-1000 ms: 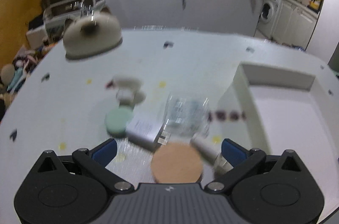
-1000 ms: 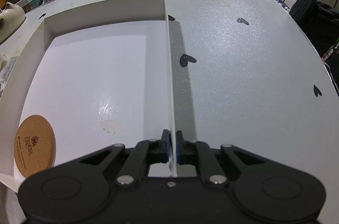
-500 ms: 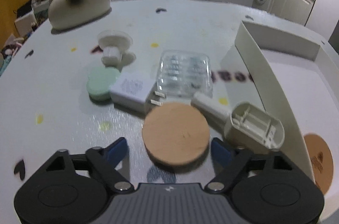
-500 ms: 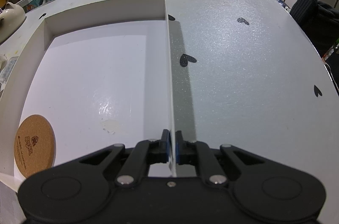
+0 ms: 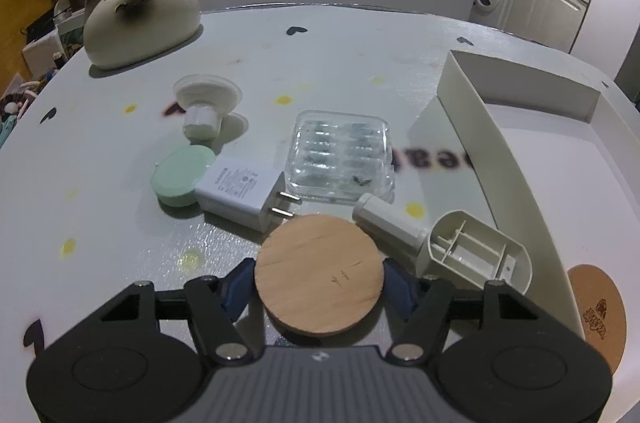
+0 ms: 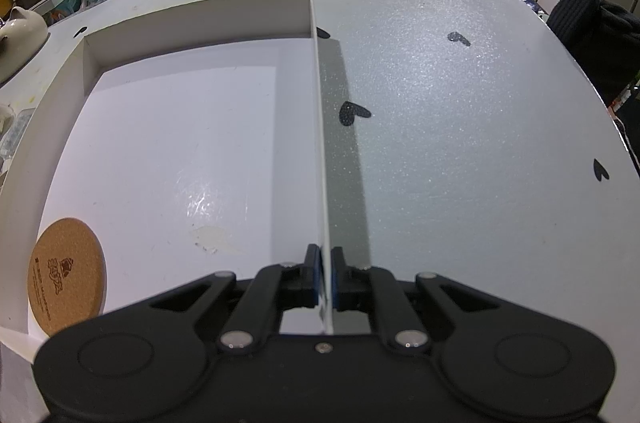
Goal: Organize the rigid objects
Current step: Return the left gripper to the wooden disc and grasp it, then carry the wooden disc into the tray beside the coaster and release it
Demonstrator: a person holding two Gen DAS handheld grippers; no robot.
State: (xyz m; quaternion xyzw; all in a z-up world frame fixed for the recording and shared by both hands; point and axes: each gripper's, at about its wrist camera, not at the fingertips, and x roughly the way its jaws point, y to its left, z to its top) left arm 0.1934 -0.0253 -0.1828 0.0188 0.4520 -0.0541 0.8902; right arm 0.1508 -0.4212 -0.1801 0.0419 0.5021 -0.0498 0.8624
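Note:
A round wooden disc (image 5: 318, 273) lies flat on the white table, between the blue pads of my left gripper (image 5: 318, 287). Its jaws are closing, and both pads meet the disc's rim. Behind the disc lie a white charger plug (image 5: 240, 189), a green round case (image 5: 182, 179), a clear plastic case (image 5: 340, 155) and a white ribbed holder (image 5: 472, 255). My right gripper (image 6: 326, 279) is shut on the thin right wall of the white tray (image 6: 320, 143). A cork coaster (image 6: 66, 275) lies in the tray's near left corner.
A cream cat-shaped pot (image 5: 140, 19) stands at the table's far left, with a white funnel-shaped part (image 5: 206, 99) in front of it. The tray's left wall (image 5: 500, 151) rises just right of the pile. A dark cloth (image 6: 592, 35) hangs past the table's right edge.
My left gripper has sunk toward the table and its jaws have narrowed from wide apart onto the wooden disc. The right gripper and the tray have not moved.

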